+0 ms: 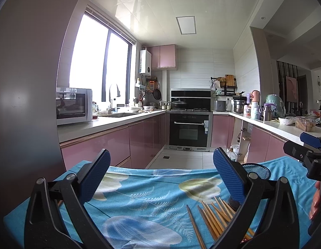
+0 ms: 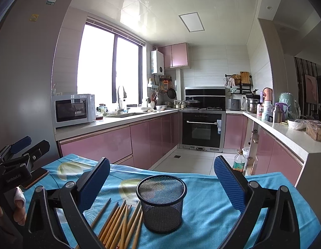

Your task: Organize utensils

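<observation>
- Left hand-held gripper (image 1: 160, 178): jaws spread wide, released, nothing between the pads. It hovers over the blue patterned cloth (image 1: 143, 203) that covers the tabletop.
- Right hand-held gripper (image 2: 161, 184): also released, jaws wide apart and empty, aimed toward the mesh cup (image 2: 161, 203).
- Chopsticks (image 2: 121, 222): a loose bunch lying flat on the cloth, fanned a little, just beside the cup on its left; the nearest ones appear to touch its base. In the left wrist view they lie under the right-hand finger of the left gripper.
- Mesh cup: black, upright, looks empty, standing near the middle of the cloth.
- Phone (image 2: 36, 177): lies flat at the far left edge of the cloth, well apart from the chopsticks.
- Farther off: kitchen with pink cabinets, microwave (image 2: 74, 110) on the left counter, oven (image 2: 203, 129) at the back.
- Step in hand (judgement): the start. No chopstick is in the cup yet and neither gripper holds anything.
- Next move (judgement): lower one gripper over the bunch and close across the shafts of one chopstick or a few. Thin sticks lying flat may roll or slip, so the pads need to reach cloth level. Then tip them upright and lower them into the cup. The light cup may topple if knocked.
</observation>
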Available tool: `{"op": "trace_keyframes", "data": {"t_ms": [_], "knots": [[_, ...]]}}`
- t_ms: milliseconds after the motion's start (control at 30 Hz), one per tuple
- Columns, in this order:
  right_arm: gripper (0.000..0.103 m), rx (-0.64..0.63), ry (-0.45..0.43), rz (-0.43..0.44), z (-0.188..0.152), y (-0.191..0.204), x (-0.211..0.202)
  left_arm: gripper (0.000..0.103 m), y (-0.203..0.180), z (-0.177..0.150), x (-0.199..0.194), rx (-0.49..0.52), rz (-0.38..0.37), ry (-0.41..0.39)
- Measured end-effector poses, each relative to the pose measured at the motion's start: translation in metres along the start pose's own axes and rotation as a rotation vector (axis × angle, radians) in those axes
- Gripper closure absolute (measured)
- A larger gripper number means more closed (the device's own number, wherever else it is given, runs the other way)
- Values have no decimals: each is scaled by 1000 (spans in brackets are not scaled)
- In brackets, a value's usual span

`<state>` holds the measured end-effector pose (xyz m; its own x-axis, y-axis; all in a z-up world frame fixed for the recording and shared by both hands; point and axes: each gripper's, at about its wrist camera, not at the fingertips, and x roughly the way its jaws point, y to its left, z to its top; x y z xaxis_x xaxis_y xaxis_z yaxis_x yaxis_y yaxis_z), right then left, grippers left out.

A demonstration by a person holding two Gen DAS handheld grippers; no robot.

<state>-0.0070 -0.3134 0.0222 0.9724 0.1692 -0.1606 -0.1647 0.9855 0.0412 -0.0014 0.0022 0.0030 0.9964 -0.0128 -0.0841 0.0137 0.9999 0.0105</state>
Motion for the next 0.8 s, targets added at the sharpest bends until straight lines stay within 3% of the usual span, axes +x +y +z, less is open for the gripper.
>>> {"op": "trace_keyframes", "data": {"t_ms": [800], "knots": [[6,-1,-5,4,1,-1,-3,6,-2,-1,2,-1,-12,5]]}}
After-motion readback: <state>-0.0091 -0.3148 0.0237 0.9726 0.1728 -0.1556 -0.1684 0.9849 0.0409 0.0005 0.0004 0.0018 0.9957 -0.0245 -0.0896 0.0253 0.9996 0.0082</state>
